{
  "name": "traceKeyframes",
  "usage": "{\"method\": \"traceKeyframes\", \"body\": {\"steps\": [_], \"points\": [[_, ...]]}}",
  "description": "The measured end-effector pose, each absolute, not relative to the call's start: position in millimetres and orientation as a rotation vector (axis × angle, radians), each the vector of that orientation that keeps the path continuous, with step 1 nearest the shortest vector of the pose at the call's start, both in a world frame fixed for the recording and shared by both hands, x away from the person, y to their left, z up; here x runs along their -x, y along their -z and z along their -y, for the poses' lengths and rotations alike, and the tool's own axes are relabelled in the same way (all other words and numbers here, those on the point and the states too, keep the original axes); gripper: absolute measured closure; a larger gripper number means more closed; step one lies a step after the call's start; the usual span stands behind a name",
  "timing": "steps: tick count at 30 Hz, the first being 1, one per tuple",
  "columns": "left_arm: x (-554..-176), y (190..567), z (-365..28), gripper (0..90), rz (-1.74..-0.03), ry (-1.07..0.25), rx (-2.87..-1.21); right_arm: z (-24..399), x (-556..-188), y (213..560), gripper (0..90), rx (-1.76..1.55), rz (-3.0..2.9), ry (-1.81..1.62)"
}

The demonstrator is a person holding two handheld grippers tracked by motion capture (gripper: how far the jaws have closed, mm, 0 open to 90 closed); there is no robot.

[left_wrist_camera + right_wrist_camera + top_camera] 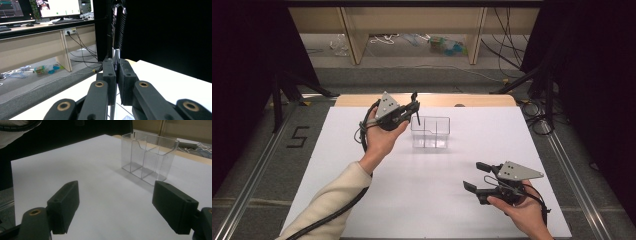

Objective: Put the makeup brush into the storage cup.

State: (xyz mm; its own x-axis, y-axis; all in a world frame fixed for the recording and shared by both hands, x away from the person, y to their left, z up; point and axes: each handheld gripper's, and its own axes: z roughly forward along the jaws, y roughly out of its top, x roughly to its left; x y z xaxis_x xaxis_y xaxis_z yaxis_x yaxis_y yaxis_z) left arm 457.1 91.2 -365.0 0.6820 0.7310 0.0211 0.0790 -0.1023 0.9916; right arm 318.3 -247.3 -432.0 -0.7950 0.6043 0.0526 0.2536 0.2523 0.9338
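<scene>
Left tool (416, 107) clamped shut on a thin black stick (418, 119), poised over the far middle of the white tabletop (437, 190), where a clear holder (437, 131) with two compartments stands a little short of the far edge. Gripped near its middle, the stick has one end poking above the jaws and the other hanging below them, a hold that appears chosen so the lower end can be fed straight down into the open top. Its long axis runs close to upright, leaning slightly, with the lower tip pointing at the holder's left far corner; whether that tip has crossed the rim cannot be told from the high view. In the left gripper view the left tool (117, 65) shows both pads pressed together on the stick (119, 27), whose ribbed upper length rises away from the jaws against a dark backdrop.

Right tool (473, 175) rests low near the tabletop's right front corner, jaws spread wide and holding nothing, well apart from the holder and seemingly kept out of the way while the other hand works. From the right gripper view the right tool (118, 205) frames bare white surface, with the holder (150, 157) upright and empty beyond, its lowered front lip turned toward the person's side
</scene>
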Motion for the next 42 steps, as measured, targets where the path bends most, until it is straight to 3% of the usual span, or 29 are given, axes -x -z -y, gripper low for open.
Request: {"method": "traceKeyframes", "body": {"steps": [42], "points": [[-467.0, 373.2, -87.8, 85.2, -0.688, -0.630, -1.615, 246.9, -318.9, 432.8, 23.1, -0.796, -2.209, -1.559]]}}
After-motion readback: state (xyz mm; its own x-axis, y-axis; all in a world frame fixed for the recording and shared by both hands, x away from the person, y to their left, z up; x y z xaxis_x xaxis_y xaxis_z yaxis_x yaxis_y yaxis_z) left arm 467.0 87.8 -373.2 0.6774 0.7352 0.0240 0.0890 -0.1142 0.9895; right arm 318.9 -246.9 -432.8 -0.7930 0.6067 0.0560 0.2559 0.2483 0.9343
